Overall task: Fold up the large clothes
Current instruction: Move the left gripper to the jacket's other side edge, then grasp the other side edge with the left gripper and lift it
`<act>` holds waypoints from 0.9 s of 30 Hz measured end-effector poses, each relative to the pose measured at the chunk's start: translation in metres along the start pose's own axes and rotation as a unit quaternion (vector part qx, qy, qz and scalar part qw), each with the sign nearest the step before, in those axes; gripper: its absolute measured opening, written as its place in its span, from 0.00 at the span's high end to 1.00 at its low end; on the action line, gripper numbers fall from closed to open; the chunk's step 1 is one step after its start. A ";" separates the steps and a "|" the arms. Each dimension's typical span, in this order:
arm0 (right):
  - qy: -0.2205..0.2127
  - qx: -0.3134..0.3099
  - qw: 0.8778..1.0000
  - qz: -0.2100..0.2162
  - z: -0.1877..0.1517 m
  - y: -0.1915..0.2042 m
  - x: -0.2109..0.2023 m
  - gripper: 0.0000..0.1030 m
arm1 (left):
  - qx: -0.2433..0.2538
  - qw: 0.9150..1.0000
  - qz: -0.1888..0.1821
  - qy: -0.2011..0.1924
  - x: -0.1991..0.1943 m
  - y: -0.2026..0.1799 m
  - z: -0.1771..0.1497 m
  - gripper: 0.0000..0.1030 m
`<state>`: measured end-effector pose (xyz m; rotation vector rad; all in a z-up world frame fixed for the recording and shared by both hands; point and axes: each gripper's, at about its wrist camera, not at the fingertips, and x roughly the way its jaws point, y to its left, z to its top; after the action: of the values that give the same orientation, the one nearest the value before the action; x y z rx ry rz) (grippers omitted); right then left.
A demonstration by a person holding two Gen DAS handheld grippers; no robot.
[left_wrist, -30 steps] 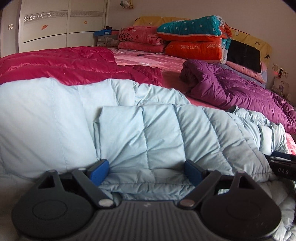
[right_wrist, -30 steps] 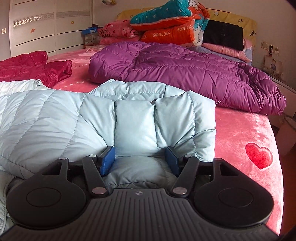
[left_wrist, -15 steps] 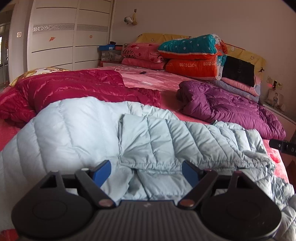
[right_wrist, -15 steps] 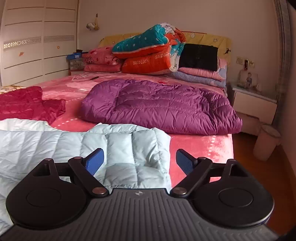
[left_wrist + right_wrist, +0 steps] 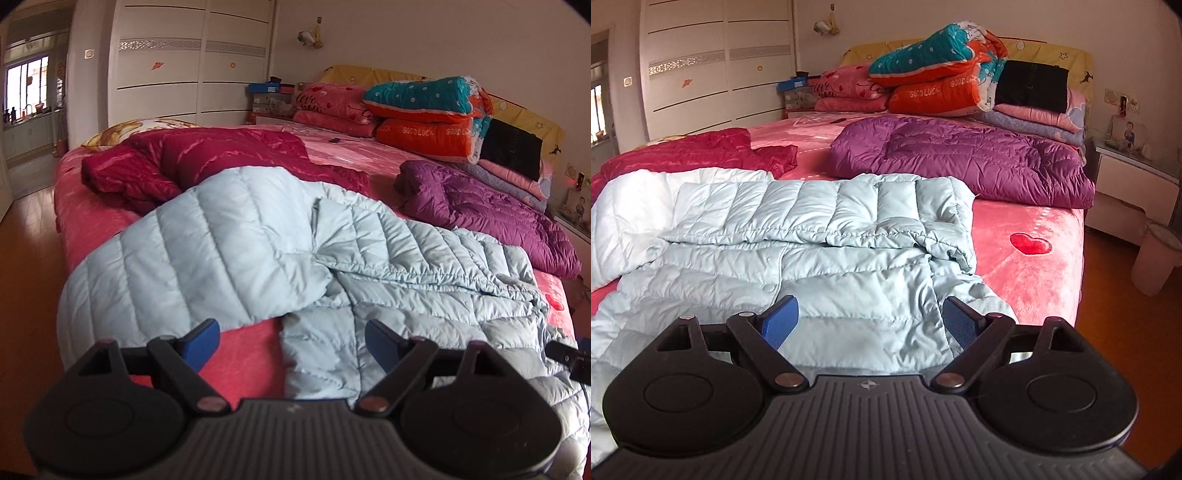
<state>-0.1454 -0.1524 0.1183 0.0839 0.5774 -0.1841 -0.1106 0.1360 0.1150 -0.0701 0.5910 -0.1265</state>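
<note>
Now that both tongs have let go and drawn back, the pale blue down jacket (image 5: 266, 258) lies on its own on the pink bedspread (image 5: 1034, 280), part-folded.

Left gripper (image 5: 291, 338): released, jaws edging wider, nothing between the blue pads. One second back the same pads sat against a quilted panel of the jacket; now that fabric lies ahead of and below the tips, with a strip of bare bedspread showing just in front of the left pad.

Right gripper (image 5: 870, 319): released, jaws at full spread, empty. One second back they were narrower and bracketed the folded end of the jacket; now that end sits well ahead of the tips, its folded panel lying flat across the body.

Reading: one fold looks placed and dropped. Jacket is not yet compact. In the left view a large lobe bulges up ahead and left of the tongs, and loose hem spills toward the right gripper's side. Further folds probably needed.

Other change: both views take in more of the room than before, consistent with retreat. Red jacket (image 5: 207, 162) and purple jacket (image 5: 960, 158) lie beyond the tongs, untouched, same spots as before.
</note>
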 end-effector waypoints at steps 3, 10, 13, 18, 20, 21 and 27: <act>0.004 -0.020 1.000 0.003 -0.007 0.009 -0.015 0.00 | -0.055 0.998 0.000 0.004 -0.008 0.021 0.000 0.15; 0.005 -0.001 1.000 0.016 -0.013 0.008 -0.049 0.00 | -0.194 0.980 -0.031 0.014 -0.011 0.069 -0.011 0.15; 0.007 0.017 1.000 0.021 -0.015 0.003 -0.058 0.00 | -0.238 0.970 -0.055 0.001 -0.006 0.084 -0.015 0.15; 0.004 0.009 1.000 0.012 -0.021 0.006 -0.067 0.00 | -0.310 0.948 -0.074 -0.004 0.015 0.111 -0.022 0.15; 0.008 0.008 1.000 0.010 -0.021 0.006 -0.064 0.00 | -0.341 0.936 -0.081 -0.001 0.026 0.121 -0.025 0.15; 0.010 0.008 1.000 0.010 -0.021 0.006 -0.063 0.00 | -0.355 0.931 -0.084 0.002 0.031 0.124 -0.027 0.15; 0.022 0.000 1.000 0.010 -0.022 0.011 -0.055 0.00 | -0.403 0.910 -0.094 0.004 0.051 0.139 -0.027 0.15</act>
<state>-0.2007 -0.1306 0.1304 0.0939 0.6196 -0.1624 -0.0697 0.2657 0.0499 -0.9346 0.6117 -0.0609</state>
